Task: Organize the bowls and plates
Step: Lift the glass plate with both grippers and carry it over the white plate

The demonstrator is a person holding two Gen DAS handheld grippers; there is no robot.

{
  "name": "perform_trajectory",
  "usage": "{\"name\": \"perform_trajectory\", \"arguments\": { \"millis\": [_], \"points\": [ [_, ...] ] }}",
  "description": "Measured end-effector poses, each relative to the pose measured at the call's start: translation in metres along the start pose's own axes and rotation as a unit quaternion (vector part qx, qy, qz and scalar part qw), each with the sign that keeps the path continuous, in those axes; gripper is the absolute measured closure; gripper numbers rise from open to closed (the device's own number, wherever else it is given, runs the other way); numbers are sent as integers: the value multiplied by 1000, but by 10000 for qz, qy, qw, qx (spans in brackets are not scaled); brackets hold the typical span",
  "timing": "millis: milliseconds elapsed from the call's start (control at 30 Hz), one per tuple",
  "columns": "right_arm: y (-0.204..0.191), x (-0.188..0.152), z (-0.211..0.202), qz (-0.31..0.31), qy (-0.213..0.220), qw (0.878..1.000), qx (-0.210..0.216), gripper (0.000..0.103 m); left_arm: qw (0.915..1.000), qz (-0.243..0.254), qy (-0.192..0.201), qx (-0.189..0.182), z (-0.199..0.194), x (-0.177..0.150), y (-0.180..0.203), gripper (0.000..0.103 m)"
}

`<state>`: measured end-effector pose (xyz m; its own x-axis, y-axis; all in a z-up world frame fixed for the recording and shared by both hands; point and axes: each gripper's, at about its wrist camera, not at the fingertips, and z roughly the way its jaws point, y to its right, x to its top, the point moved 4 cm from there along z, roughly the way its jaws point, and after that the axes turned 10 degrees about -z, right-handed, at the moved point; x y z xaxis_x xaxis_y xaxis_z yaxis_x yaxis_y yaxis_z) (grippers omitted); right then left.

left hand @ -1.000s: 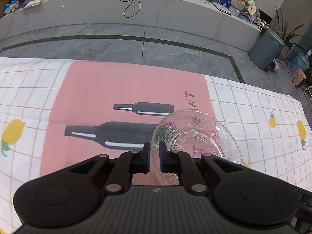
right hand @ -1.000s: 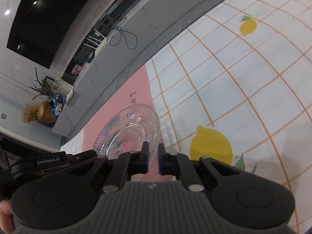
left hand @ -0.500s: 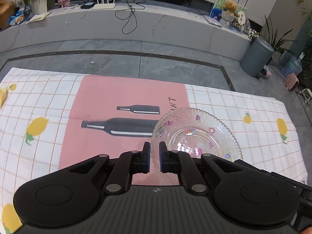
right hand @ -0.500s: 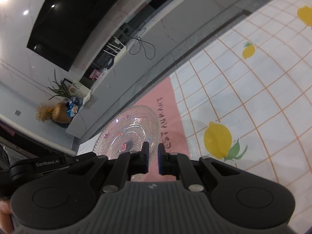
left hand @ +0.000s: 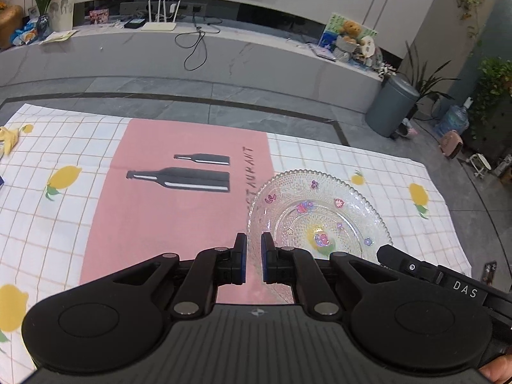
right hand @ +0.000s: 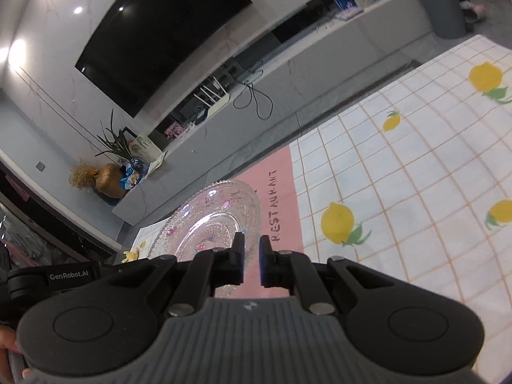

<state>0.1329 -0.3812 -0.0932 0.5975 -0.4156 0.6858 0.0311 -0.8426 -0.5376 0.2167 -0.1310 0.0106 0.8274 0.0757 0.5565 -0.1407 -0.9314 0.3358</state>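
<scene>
Pinching opposite edges of one clear glass plate (left hand: 323, 220), both tongs carry it in the air above the bench (left hand: 64, 224). The left tongs (left hand: 253, 260) clamp the plate's near-left rim, the blue pads nearly together with the beaded edge between them. The right tongs (right hand: 250, 262) grip the plate (right hand: 208, 220) at its other side in the same way, jaws drawn close on the rim. The plate is embossed, scallop-edged and dotted with small coloured flower stickers; it sits tilted, clear of the cloth. Below it lies a white checked tablecloth (left hand: 400, 172) printed with lemons, with a pink panel (left hand: 160, 217) showing two dark bottles and lettering. A fingertip (left hand: 499, 372) shows at the lower right corner of the left view.
</scene>
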Motion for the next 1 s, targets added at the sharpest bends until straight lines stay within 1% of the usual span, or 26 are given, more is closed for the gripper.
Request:
{"name": "perform_trajectory", "arguments": {
  "millis": [100, 200, 367, 533, 733, 833, 1000],
  "points": [
    [5, -13, -18, 21, 63, 10000, 15, 96, 9999, 35, 47, -95, -11, -20, 6, 94],
    [13, -25, -34, 21, 70, 10000, 25, 96, 9996, -123, 18, -268, -18, -38, 8, 94],
    [34, -49, -60, 195, -28, 9998, 102, 96, 9987, -214, 61, -453, -25, -71, 16, 94],
    [52, -65, -78, 302, -96, 9994, -129, 96, 9965, -417, -147, -707, -19, -103, 18, 94],
    [73, -80, -82, 467, -393, 9976, -330, 96, 9950, -580, -288, -763, -5, -128, 17, 94],
    [80, -86, -77, 522, -582, 9959, -456, 96, 9943, -691, -387, -720, 4, -139, 14, 94],
    [82, -93, -69, 295, -835, 9937, -680, 96, 9932, -829, -512, -632, 18, -153, 6, 94]
  ]
}}
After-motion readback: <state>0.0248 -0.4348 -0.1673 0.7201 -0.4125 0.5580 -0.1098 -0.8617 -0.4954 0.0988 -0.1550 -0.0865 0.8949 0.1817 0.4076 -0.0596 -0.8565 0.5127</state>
